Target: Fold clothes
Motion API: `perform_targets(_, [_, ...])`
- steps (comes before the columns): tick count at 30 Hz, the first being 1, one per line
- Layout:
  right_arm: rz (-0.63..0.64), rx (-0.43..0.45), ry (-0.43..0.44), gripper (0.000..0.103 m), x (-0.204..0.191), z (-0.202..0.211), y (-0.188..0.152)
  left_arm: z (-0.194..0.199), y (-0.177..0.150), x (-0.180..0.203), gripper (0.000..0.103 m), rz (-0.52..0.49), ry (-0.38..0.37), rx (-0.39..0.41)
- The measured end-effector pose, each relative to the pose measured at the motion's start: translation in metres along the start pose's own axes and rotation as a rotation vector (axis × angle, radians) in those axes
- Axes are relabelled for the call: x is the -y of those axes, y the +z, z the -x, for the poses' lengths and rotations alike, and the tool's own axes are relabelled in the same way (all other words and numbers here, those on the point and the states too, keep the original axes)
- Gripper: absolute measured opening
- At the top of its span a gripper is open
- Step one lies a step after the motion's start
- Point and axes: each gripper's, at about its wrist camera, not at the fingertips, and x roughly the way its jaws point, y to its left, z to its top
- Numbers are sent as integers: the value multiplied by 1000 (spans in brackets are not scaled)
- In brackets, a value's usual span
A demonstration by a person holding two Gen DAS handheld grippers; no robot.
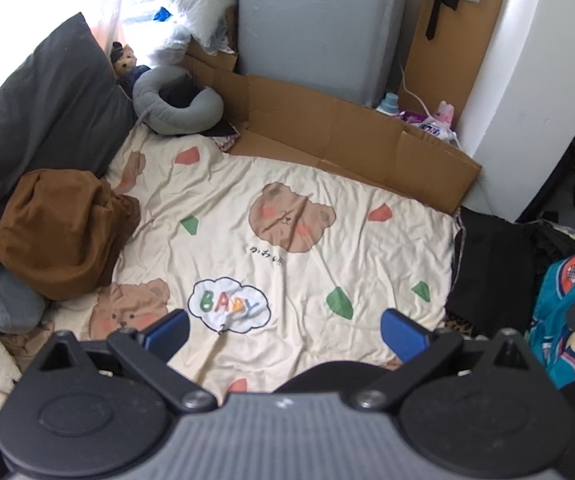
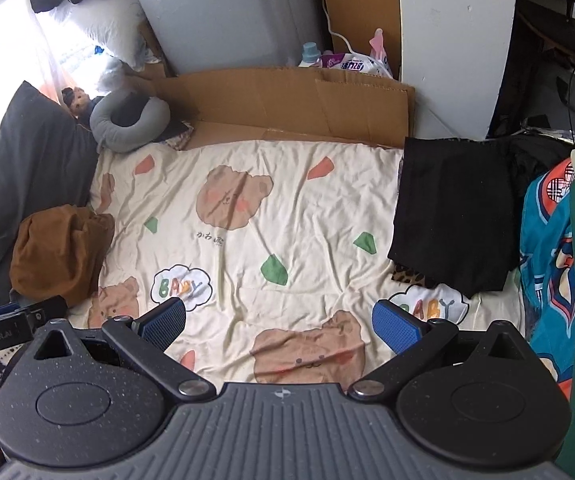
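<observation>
Both claws [image 1: 285, 330] [image 2: 279, 320] wide apart, empty.

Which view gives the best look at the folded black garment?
The right wrist view: the black garment lies flat and fully visible on the bedsheet. The left wrist view shows it only compressed at the sheet's right edge.

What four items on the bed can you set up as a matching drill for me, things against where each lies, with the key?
Things:
1. brown garment
2. black garment
3. grey neck pillow
4. flattened cardboard

Places:
A. far edge of the bear sheet, against the grey appliance
B. right edge of the sheet, lying flat
C. left side, bunched by the dark pillow
D. far left corner, beside the small plush toy

Pairs: 1-C, 2-B, 3-D, 4-A
</observation>
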Motion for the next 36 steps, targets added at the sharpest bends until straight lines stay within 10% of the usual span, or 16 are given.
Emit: perform_targets(36, [-34, -54, 26, 102, 8, -10, 3, -13, 1, 16, 98, -82, 1, -36])
